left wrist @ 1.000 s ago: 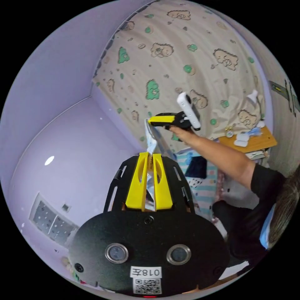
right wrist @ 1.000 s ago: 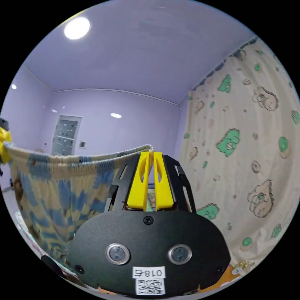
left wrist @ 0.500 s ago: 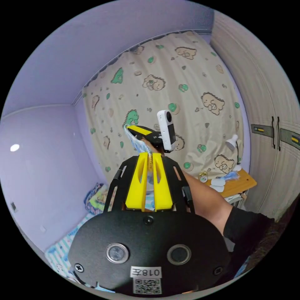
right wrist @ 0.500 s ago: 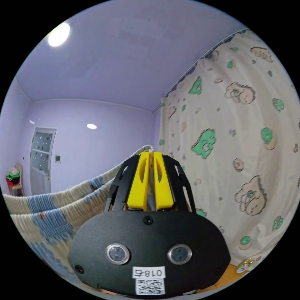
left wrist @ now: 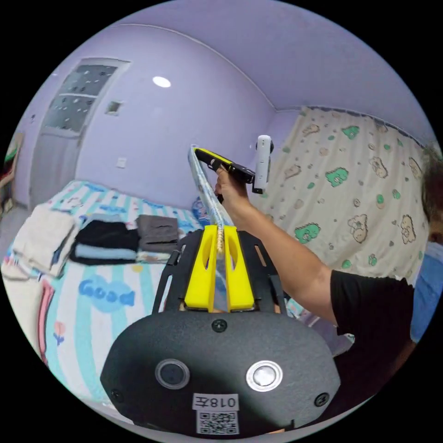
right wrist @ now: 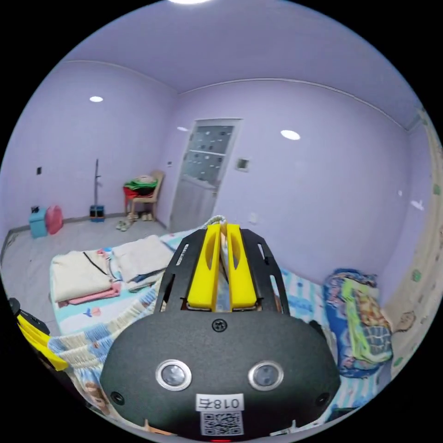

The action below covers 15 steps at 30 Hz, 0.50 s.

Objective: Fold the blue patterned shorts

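The blue patterned shorts (left wrist: 208,194) hang in the air, their waistband stretched edge-on between both grippers. In the left gripper view my left gripper (left wrist: 220,230) is shut on one end of the band, and the right gripper (left wrist: 199,152), held by a hand, pinches the other end higher up. In the right gripper view my right gripper (right wrist: 222,227) is shut on the gathered waistband, and the blue and cream shorts (right wrist: 87,344) sag down to the left gripper (right wrist: 39,344) at the lower left edge.
A striped bed (left wrist: 99,295) lies below with stacks of folded clothes (left wrist: 106,237) and cream folded pieces (right wrist: 83,272). A rolled blue quilt (right wrist: 360,318) sits near the printed curtain (left wrist: 369,194). A chair with clothes (right wrist: 140,189) stands by the door (right wrist: 203,170).
Both cameras have swung from the curtain and ceiling toward the bed and door. The shorts stay gripped at both ends of the waistband.
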Motion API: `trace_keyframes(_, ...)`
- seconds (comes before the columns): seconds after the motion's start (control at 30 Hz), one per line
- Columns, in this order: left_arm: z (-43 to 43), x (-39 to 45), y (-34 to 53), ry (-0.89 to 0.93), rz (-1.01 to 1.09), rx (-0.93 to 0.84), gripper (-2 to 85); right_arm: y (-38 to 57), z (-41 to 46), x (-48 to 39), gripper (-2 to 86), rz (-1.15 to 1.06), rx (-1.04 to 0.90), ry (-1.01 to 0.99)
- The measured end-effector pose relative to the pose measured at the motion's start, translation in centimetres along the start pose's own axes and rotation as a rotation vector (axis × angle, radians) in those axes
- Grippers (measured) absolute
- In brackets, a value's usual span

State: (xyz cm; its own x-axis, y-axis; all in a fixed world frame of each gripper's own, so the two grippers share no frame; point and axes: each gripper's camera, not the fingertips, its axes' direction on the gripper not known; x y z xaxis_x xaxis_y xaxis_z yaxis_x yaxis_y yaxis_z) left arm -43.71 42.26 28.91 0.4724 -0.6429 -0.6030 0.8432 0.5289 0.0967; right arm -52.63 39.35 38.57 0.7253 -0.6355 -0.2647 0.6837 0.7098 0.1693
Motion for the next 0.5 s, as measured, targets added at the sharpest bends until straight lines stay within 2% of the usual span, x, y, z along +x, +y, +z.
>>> trace_keyframes(0.1,-5.4,-12.4,8.8,-0.242,-0.174,0.013,0.0,0.0,11.0,-7.9,2.7,-0.028,-0.081,-0.129)
trace_keyframes(0.17,-7.3,-19.6,15.0,-0.327,-0.313,-0.053,-0.1,2.0,19.0,-13.6,4.3,-0.156,-0.317,-0.214)
trace_keyframes(0.23,-8.0,-26.9,23.5,-0.434,-0.457,-0.207,-0.1,4.6,23.8,-15.9,5.2,-0.244,-0.538,-0.299)
trace_keyframes(0.33,-7.7,-31.8,32.3,-0.456,-0.56,-0.333,0.3,7.5,27.4,-14.1,6.0,-0.25,-0.629,-0.364)
trace_keyframes(0.43,-7.9,-32.9,37.0,-0.348,-0.583,-0.288,1.8,7.3,29.5,-7.9,9.3,-0.208,-0.677,-0.471)
trace_keyframes(0.5,-7.7,-32.1,38.6,-0.337,-0.554,-0.283,3.5,6.5,29.3,-2.6,10.7,-0.143,-0.642,-0.57)
